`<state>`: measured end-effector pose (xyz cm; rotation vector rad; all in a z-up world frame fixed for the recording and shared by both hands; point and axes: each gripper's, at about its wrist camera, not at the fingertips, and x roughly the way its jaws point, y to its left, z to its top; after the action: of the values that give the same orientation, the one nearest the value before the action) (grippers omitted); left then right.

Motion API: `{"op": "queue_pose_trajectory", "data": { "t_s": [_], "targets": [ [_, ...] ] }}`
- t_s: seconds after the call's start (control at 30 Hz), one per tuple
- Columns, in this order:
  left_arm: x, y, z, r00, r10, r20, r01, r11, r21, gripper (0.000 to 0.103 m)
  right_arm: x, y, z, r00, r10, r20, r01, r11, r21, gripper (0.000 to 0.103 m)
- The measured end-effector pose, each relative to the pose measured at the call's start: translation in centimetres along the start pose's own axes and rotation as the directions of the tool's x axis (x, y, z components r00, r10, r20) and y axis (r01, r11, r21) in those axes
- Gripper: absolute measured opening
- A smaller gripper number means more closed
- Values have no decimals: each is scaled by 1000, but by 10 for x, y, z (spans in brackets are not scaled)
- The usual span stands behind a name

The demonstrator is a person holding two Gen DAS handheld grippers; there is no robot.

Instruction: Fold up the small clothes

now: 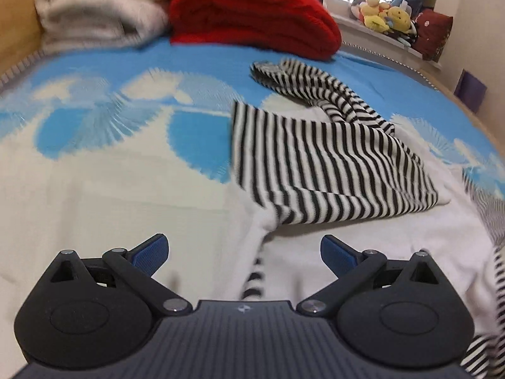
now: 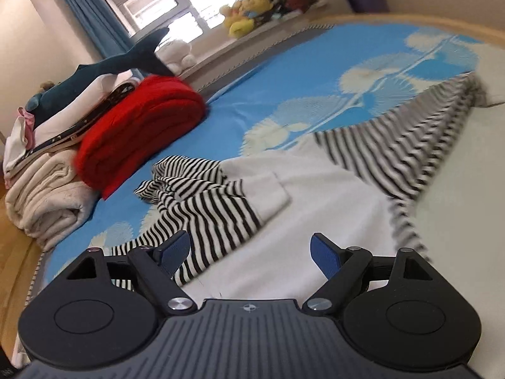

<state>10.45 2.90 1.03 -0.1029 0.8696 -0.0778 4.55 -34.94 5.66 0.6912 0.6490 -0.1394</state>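
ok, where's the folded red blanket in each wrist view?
Left wrist: red blanket at top centre, right of the beige blanket.
Right wrist: red blanket at left of centre, up and right of the beige blanket.
Shared landmark: yellow plush toys on the windowsill.

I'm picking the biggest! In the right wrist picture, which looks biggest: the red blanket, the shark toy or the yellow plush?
1. red blanket
2. shark toy
3. yellow plush
The plush sits farthest away, so its real size is unsure.
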Motion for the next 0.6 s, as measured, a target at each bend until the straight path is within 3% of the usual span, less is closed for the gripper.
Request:
{"op": "queue_pose_trajectory", "data": {
  "t_s": [0.1,0.23,0.3,0.37,0.53,0.6],
  "targets": [
    [24,0,5,999,-4,-36,4,1000,11,102,51,-7,20,995,72,-76,-68,997,44,79],
    [48,-1,17,998,42,-44,-41,999,28,103,101,-7,31,997,-58,-56,59,998,13,75],
    [55,5,19,996,63,-56,-64,998,-14,103,122,-8,32,989,-138,-42,138,990,1,75],
    [62,7,19,995,51,-86,-54,998,-34,102,139,-11,28,982,-178,-64,179,984,5,75],
    [66,-3,13,993,62,-103,-58,997,45,102,163,-5,21,975,-208,-82,203,977,-64,74],
    [68,-5,12,992,67,-105,-62,997,51,102,168,5,19,975,-211,-73,199,970,-140,57]
  ]
}}
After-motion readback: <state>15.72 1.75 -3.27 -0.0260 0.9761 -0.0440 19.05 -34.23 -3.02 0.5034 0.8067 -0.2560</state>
